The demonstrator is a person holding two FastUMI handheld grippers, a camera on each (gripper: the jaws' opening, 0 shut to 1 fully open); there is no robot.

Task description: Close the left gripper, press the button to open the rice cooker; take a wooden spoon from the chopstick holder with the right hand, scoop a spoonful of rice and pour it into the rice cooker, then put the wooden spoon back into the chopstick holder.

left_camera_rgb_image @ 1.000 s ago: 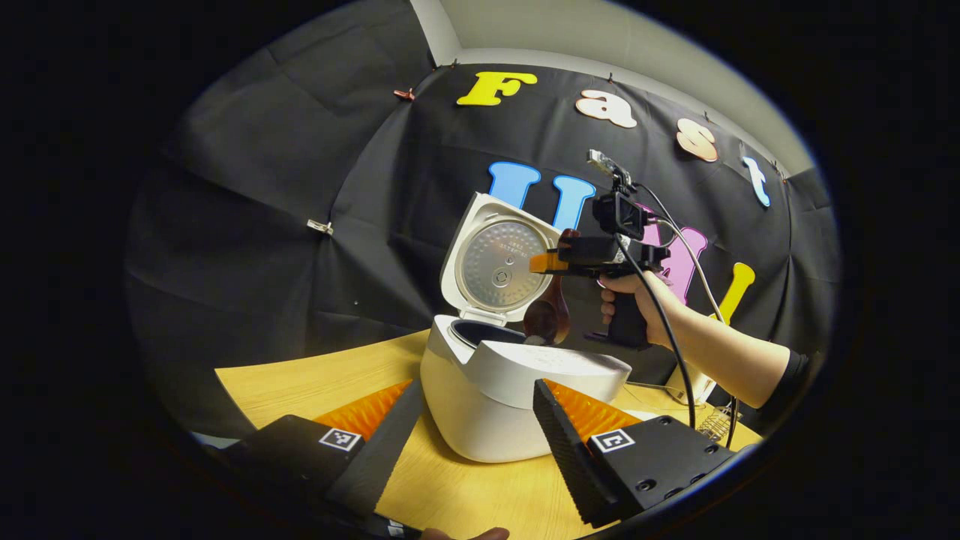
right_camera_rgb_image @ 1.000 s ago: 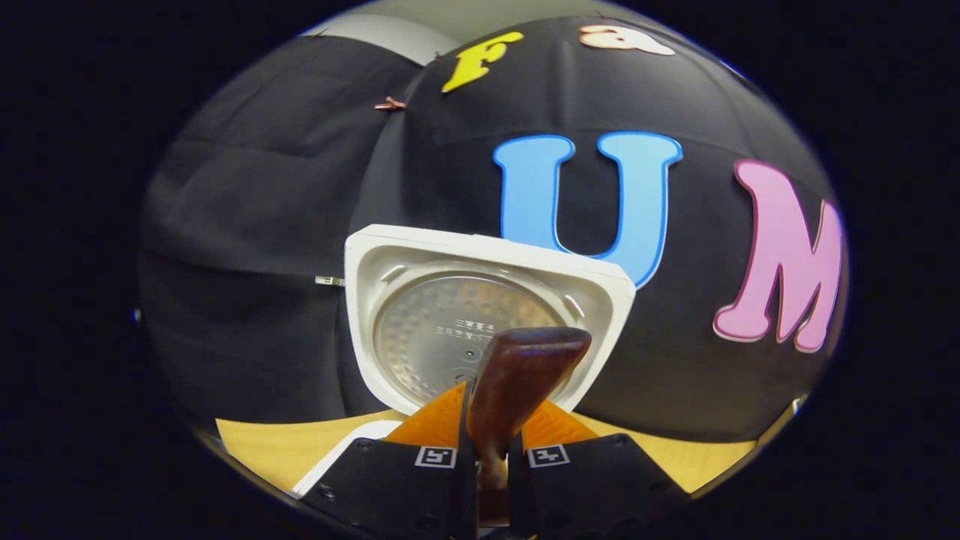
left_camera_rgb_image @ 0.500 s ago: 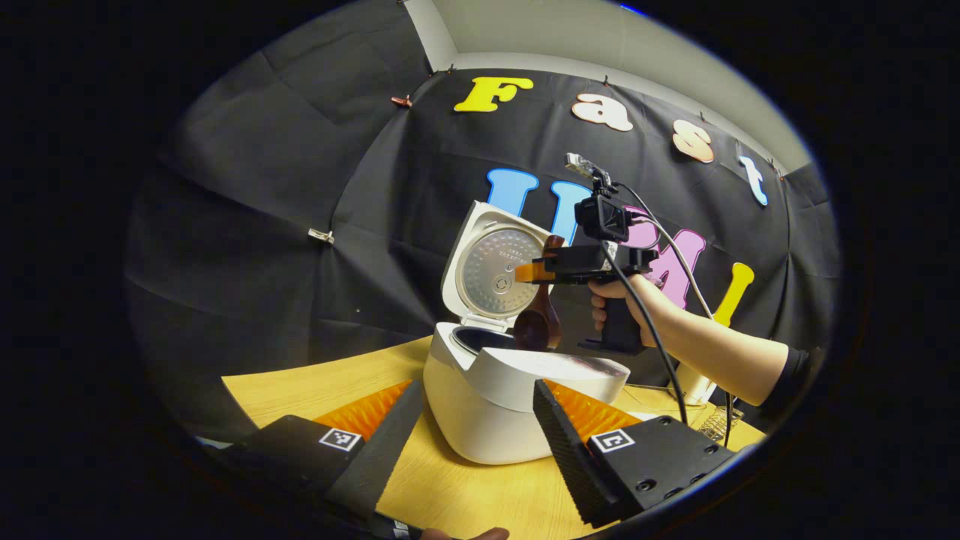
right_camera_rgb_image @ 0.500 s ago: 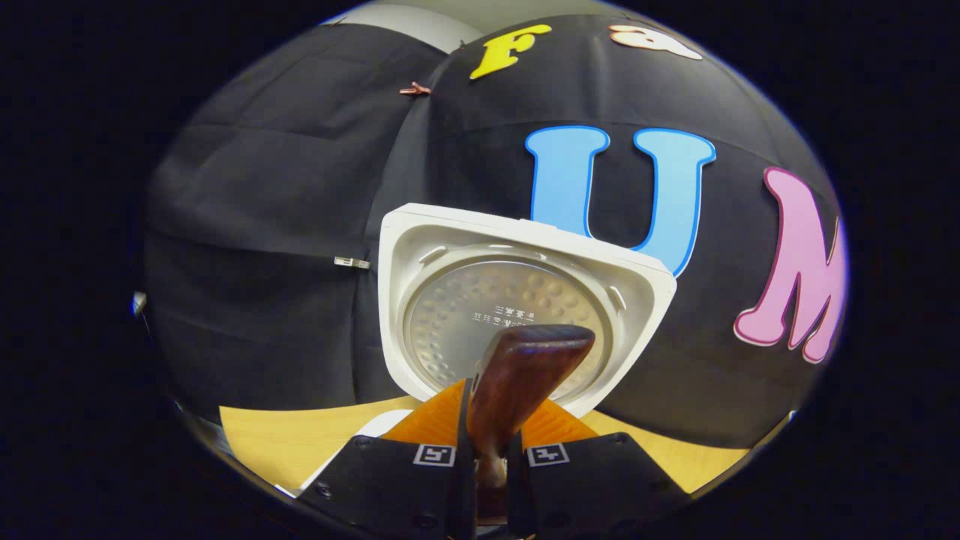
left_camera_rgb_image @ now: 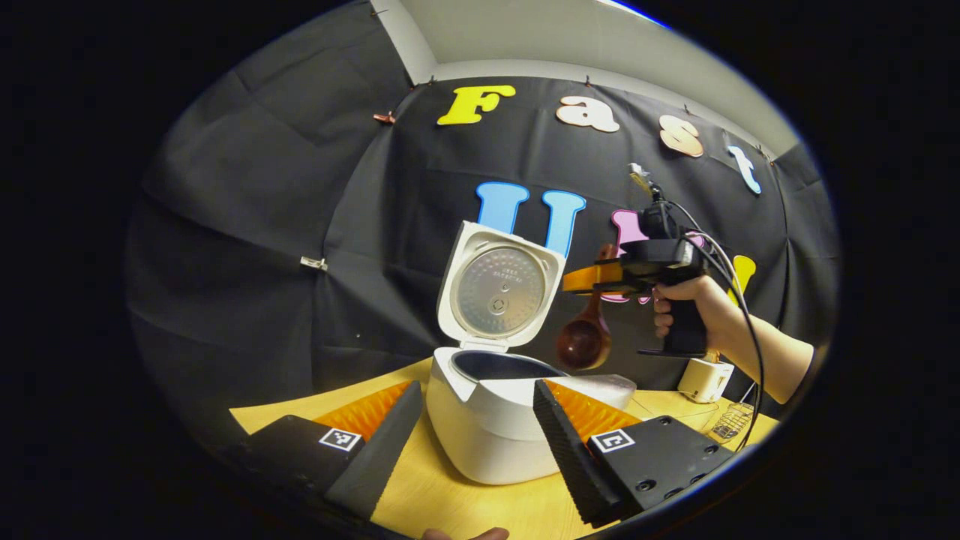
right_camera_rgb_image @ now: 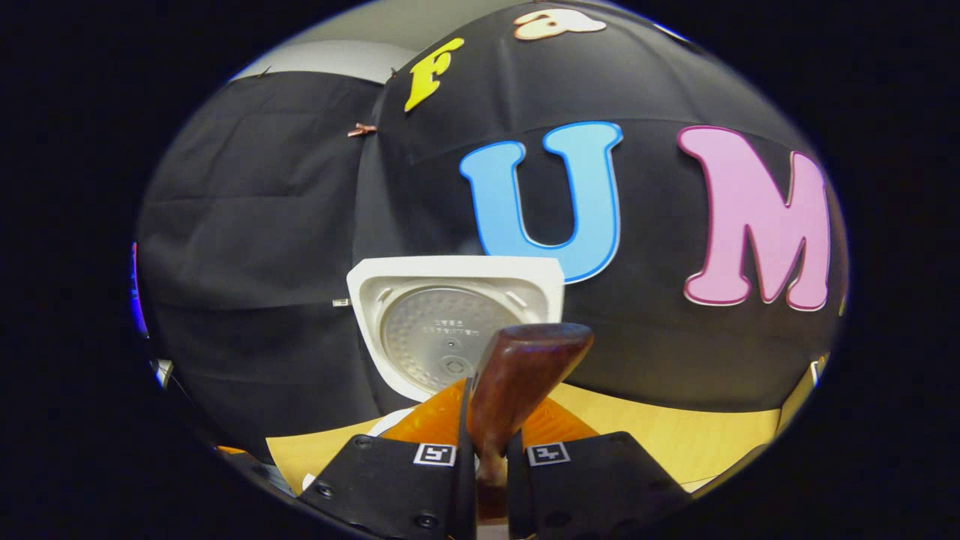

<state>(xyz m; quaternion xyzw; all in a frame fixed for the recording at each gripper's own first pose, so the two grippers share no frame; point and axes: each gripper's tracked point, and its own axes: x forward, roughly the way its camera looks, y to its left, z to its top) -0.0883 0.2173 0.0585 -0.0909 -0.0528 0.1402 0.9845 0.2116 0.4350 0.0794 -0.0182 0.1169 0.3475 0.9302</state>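
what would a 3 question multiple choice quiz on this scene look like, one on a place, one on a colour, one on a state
1. Where does the wooden spoon's bowl hang?
A. Deep inside the pot
B. In the air, right of the open lid, above the cooker's right end
C. Flat on the table

2. What colour is the rice cooker's body?
A. White
B. Red
C. Black

3. How is the rice cooker's lid?
A. Shut
C. Taken off and lying on the table
B. Standing open

Answers:
1 B: in the left gripper view the wooden spoon hangs from the right gripper, beside the lid and clear of the table.
2 A: the rice cooker has a white shell.
3 B: the lid stands upright on its hinge, its metal inner plate facing the camera, and the pot below is uncovered.
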